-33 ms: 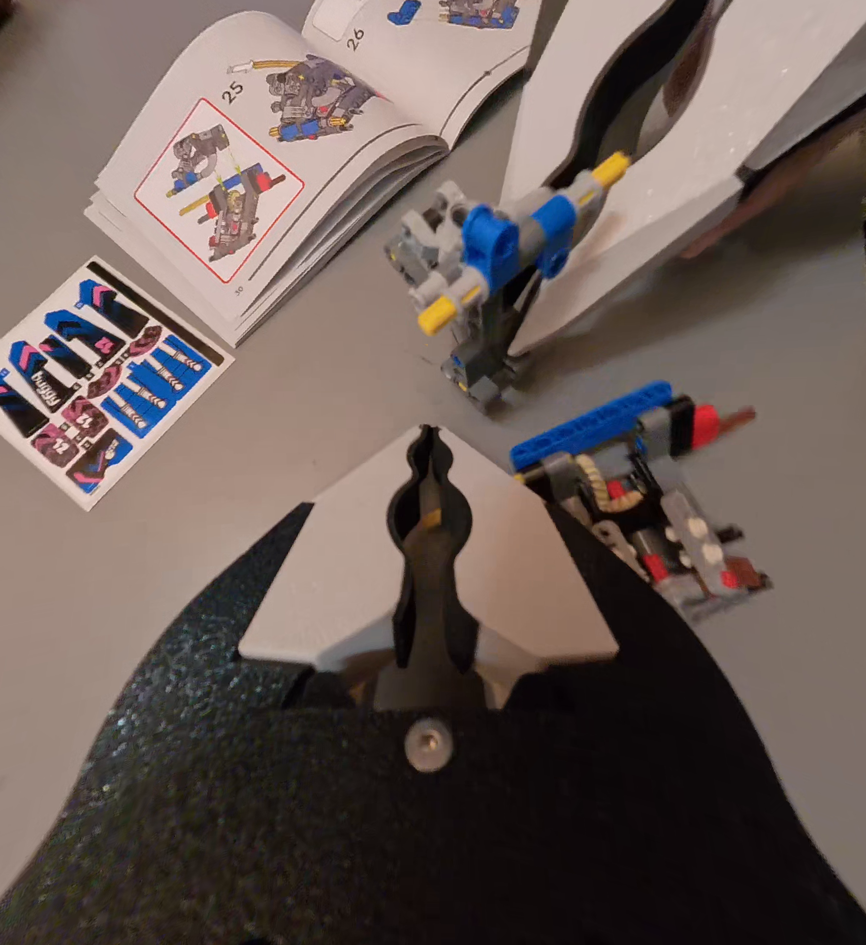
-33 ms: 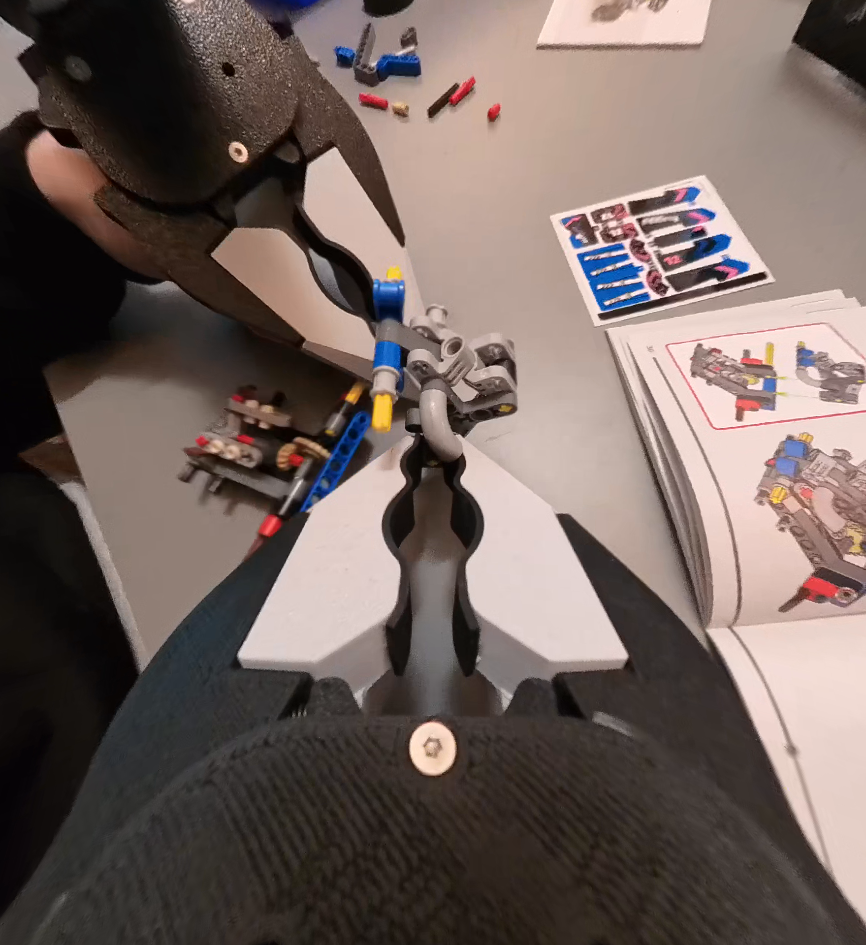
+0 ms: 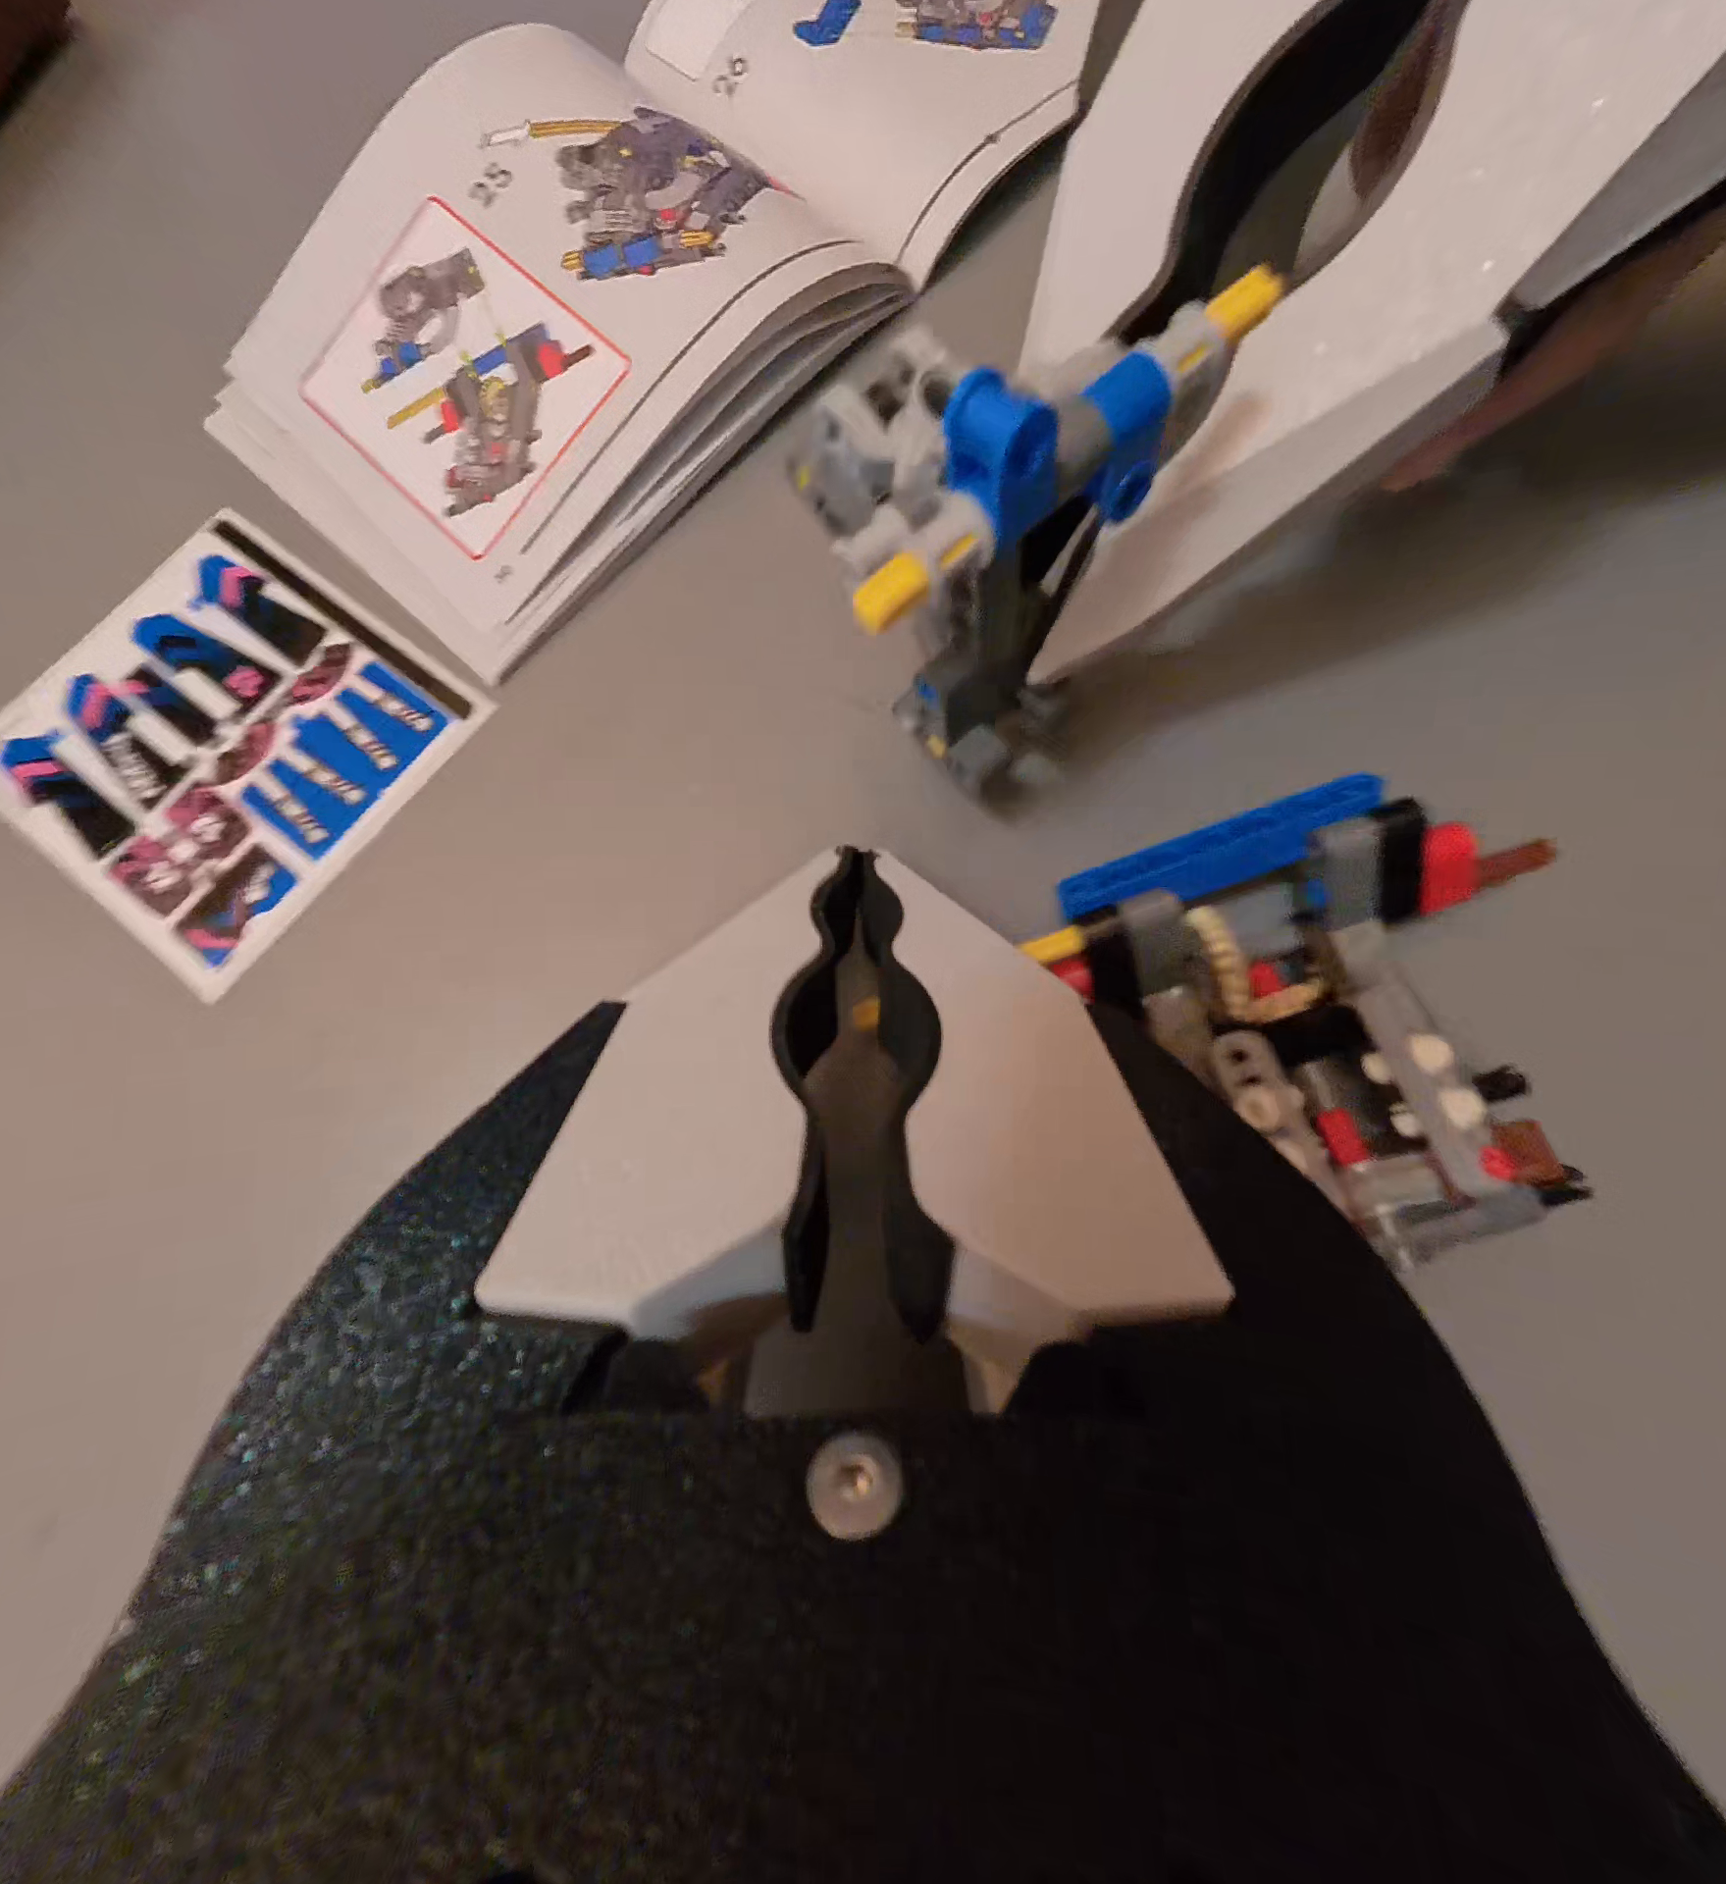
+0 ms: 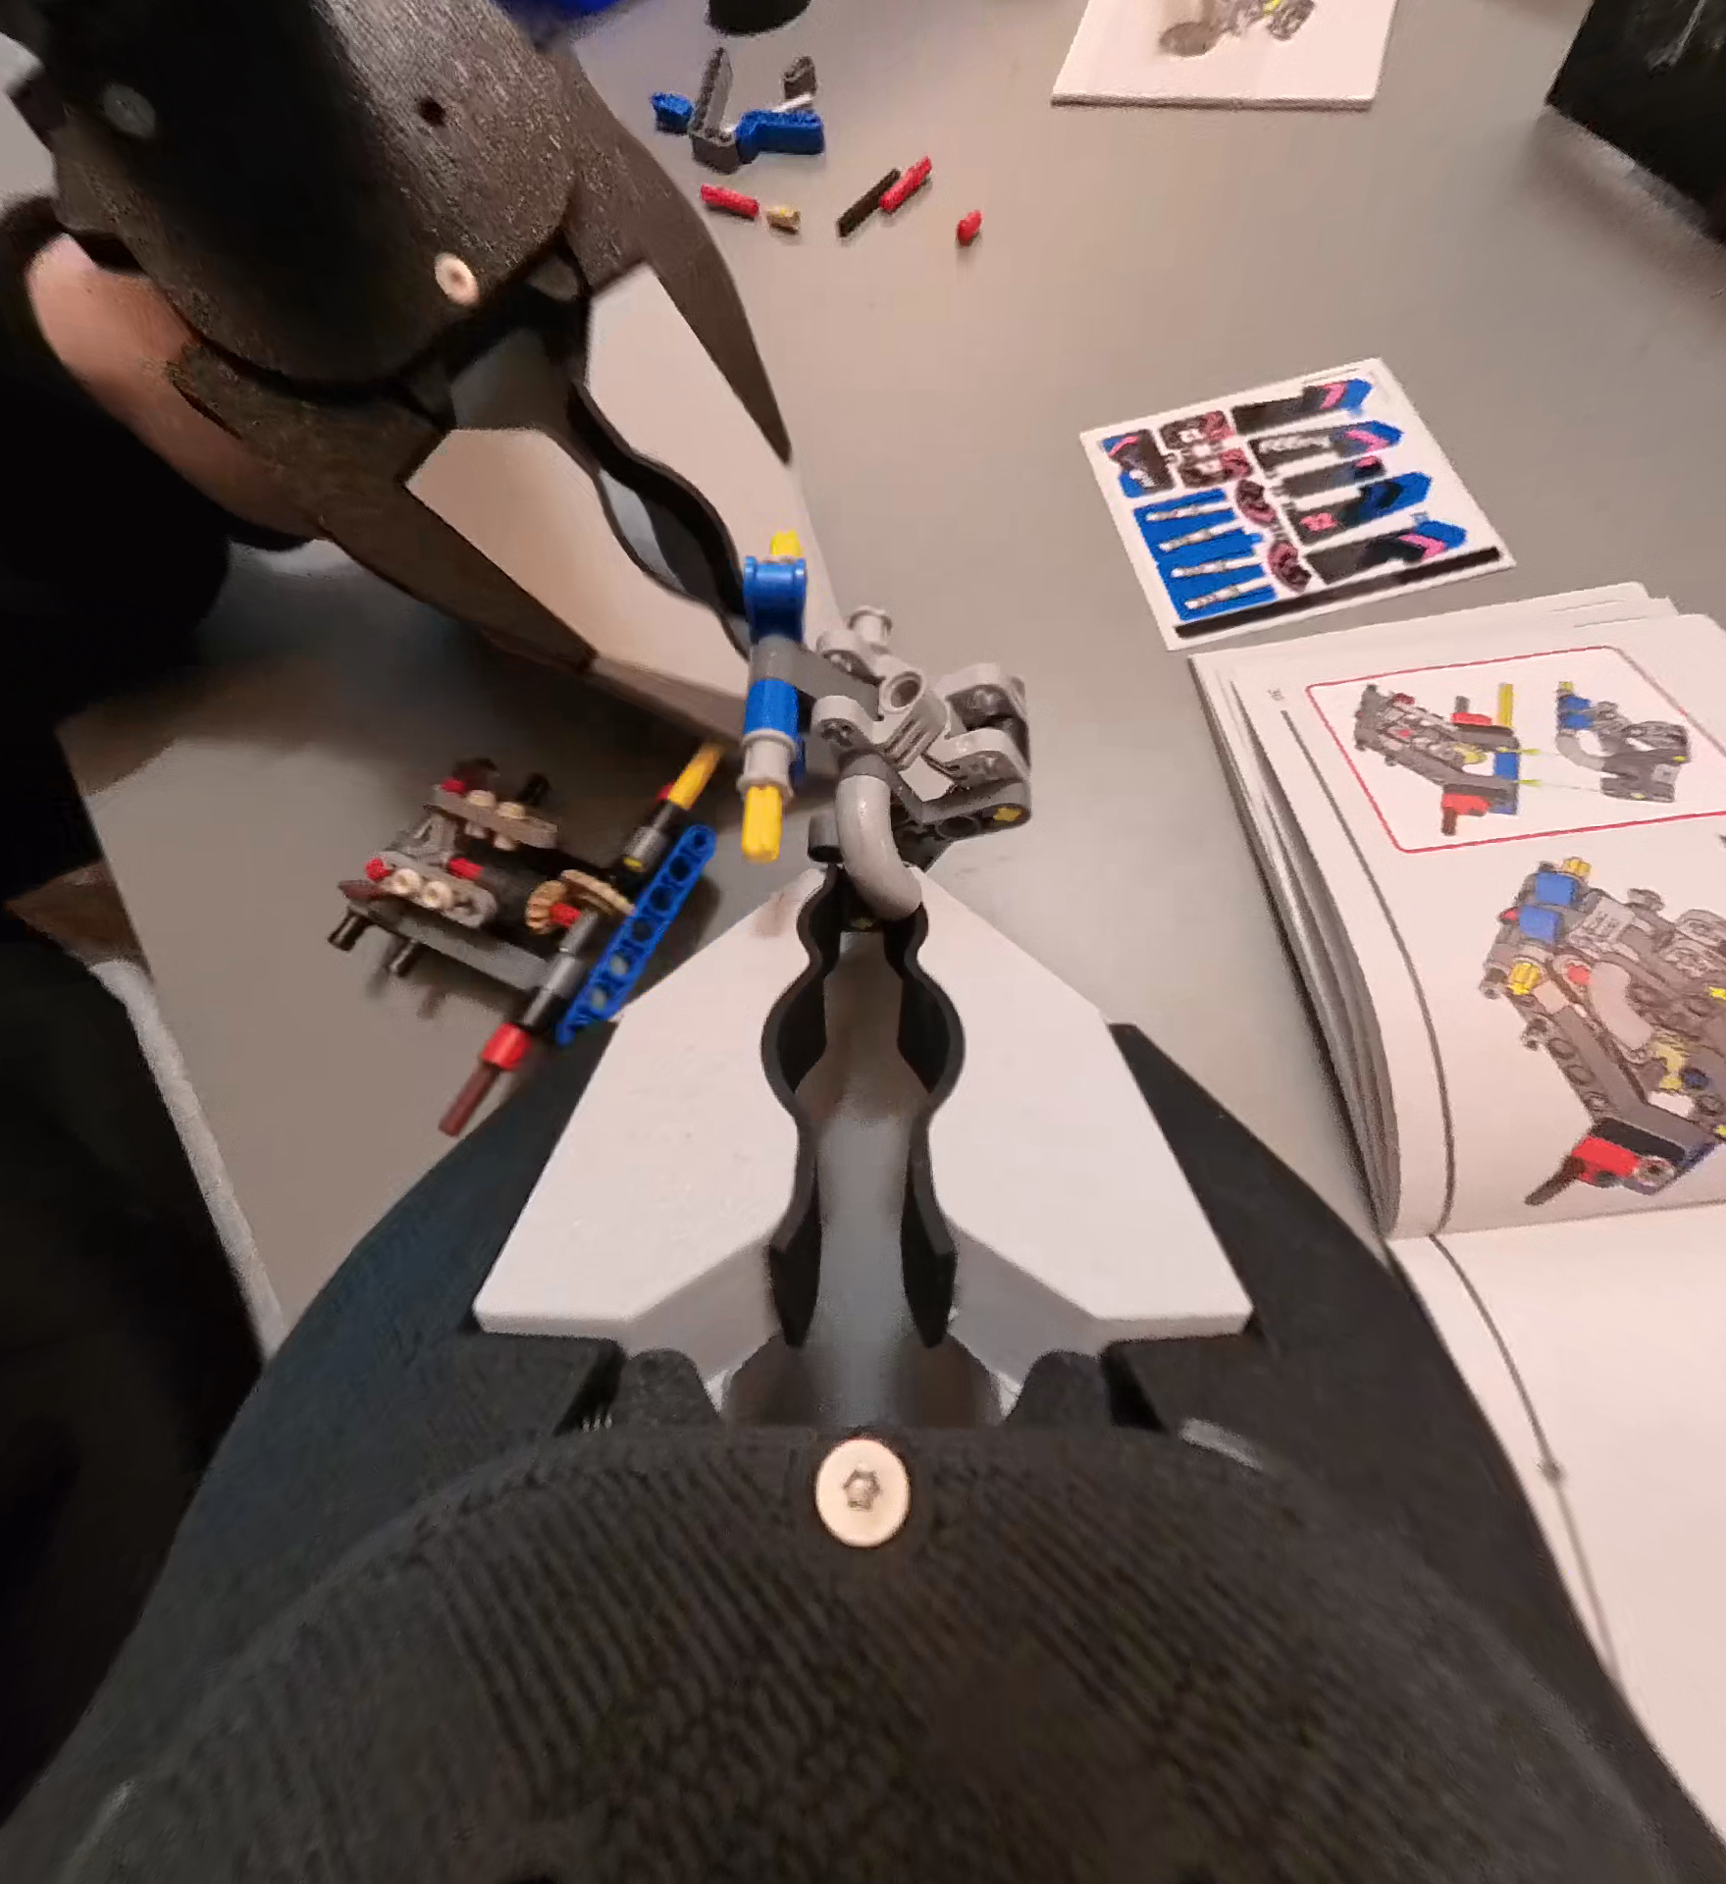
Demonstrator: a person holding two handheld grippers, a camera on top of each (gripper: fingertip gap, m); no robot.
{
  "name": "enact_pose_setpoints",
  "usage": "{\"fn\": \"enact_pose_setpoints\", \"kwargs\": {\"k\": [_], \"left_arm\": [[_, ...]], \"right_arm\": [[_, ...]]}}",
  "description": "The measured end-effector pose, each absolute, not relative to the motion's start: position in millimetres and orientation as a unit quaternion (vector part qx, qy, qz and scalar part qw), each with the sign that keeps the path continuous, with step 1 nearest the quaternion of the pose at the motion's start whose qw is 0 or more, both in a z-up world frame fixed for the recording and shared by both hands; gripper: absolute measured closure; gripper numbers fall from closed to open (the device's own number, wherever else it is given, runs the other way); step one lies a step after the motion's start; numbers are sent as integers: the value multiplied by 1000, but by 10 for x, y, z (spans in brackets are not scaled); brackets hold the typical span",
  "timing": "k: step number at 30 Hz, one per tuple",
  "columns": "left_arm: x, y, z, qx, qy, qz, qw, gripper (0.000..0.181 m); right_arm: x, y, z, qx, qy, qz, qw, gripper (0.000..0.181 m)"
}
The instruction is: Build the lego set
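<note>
My right gripper (image 4: 864, 897) is shut on a curved grey piece (image 4: 874, 846) of a grey, blue and yellow lego assembly (image 4: 899, 714). It holds the assembly upright, low end at the grey table. In the left wrist view the assembly (image 3: 1001, 479) sits against the right gripper's white fingers (image 3: 1348, 357). My left gripper (image 3: 853, 861) is shut, hovering just short of it. A small yellow bit shows in its jaw gap; I cannot tell what it is. A second sub-assembly with a blue beam (image 3: 1327, 1009) lies on the table beside the left gripper; it also shows in the right wrist view (image 4: 522, 887).
An open instruction booklet (image 3: 573, 336) and a sticker sheet (image 3: 216, 744) lie left of the assembly. Loose red, black and blue pieces (image 4: 818, 173) and a white sheet (image 4: 1225, 51) lie farther back. A black sleeve (image 4: 22, 714) and the table edge (image 4: 175, 1070) are at the left. My right fingertips sit around 5 cm from my left ones.
</note>
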State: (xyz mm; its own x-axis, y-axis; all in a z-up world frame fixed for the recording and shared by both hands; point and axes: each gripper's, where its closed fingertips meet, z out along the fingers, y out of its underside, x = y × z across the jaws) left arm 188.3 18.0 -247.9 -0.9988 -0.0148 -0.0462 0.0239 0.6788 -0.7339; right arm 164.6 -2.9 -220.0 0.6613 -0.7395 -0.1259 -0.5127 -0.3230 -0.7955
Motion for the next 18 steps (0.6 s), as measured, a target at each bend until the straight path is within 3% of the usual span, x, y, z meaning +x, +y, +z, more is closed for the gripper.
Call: {"fn": "enact_pose_setpoints", "kwargs": {"k": [3, 6, 12, 18], "left_arm": [[1969, 322, -2207, 43, 895, -440, 63, 181], [1616, 414, -1975, 153, 865, -479, 3, 181], [1251, 330, -2198, 305, 864, -398, -49, 180], [1317, 169, -2399, 309, 885, -345, -45, 181]], "right_arm": [[1626, -90, -2140, -798, 390, -149, 435, 176], [1585, -129, -2041, -792, 386, -172, 442, 176], [1434, -33, -1928, -776, 383, -174, 471, 176], [1297, 14, -2004, -769, 396, -159, 476, 176]]}}
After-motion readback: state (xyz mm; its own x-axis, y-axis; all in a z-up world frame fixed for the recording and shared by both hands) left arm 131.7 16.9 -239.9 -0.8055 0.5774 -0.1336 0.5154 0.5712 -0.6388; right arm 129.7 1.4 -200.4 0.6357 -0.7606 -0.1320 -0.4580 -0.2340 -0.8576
